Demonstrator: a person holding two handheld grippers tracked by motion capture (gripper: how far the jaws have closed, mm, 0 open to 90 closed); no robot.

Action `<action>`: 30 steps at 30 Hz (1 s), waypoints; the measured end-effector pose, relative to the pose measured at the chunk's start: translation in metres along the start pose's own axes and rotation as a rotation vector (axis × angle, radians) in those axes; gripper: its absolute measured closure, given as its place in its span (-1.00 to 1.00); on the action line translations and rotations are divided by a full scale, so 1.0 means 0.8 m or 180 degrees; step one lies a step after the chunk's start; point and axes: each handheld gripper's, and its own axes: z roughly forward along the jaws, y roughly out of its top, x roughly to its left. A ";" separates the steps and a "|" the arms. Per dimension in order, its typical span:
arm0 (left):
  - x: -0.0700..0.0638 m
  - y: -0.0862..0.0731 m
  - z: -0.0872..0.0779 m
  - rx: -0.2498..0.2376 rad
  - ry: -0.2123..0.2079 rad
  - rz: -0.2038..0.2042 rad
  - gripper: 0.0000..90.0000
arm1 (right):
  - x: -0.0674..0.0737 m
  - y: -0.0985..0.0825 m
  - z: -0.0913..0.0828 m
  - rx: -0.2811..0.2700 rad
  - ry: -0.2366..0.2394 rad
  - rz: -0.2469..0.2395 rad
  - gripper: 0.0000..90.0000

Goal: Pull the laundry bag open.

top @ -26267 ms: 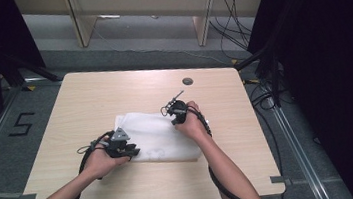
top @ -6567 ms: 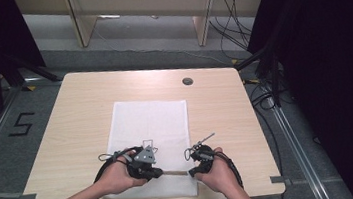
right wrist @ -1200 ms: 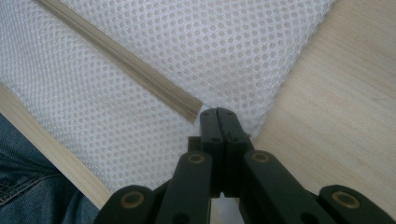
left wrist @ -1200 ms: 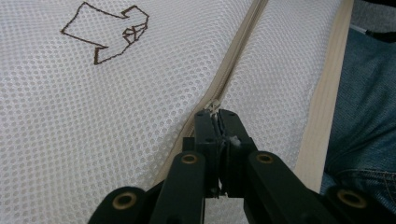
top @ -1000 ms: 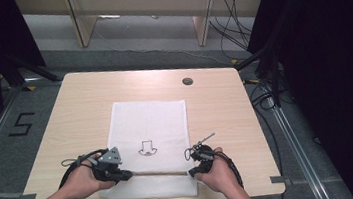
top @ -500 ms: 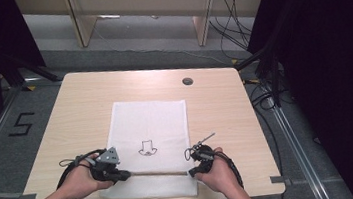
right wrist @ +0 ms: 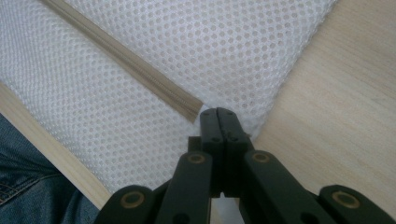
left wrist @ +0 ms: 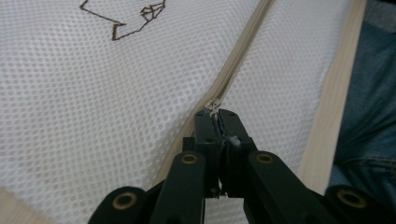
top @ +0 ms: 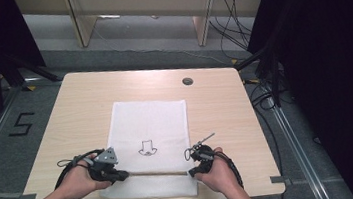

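A white mesh bag (top: 147, 123) lies flat on the wooden table (top: 75, 116), with a small dark line drawing (top: 146, 148) printed on it. A tan zipper (top: 155, 174) runs across its near end. My left gripper (top: 125, 175) is at the zipper's left end. In the left gripper view, the left gripper (left wrist: 219, 114) is shut on the metal zipper pull (left wrist: 212, 105), with the zipper (left wrist: 243, 46) running away from it. My right gripper (top: 191, 172) is at the right end. In the right gripper view, the right gripper (right wrist: 218, 112) is shut on the mesh bag (right wrist: 210, 42) where the zipper (right wrist: 140, 74) ends.
A round cable hole (top: 187, 81) sits in the table's far right part. The near table edge (right wrist: 51, 149) lies just behind the bag, with the person's jeans (left wrist: 369, 116) beyond it. Desk legs and cables stand on the floor past the far edge.
Since several seconds ago my left gripper has travelled left along the zipper to the bag's left edge. Over the last second neither hand has moved.
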 end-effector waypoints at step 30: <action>0.015 -0.025 -0.023 0.0014 0.0087 -0.0203 0.94 | 0.000 0.000 0.000 -0.0001 -0.0001 -0.0004 1.00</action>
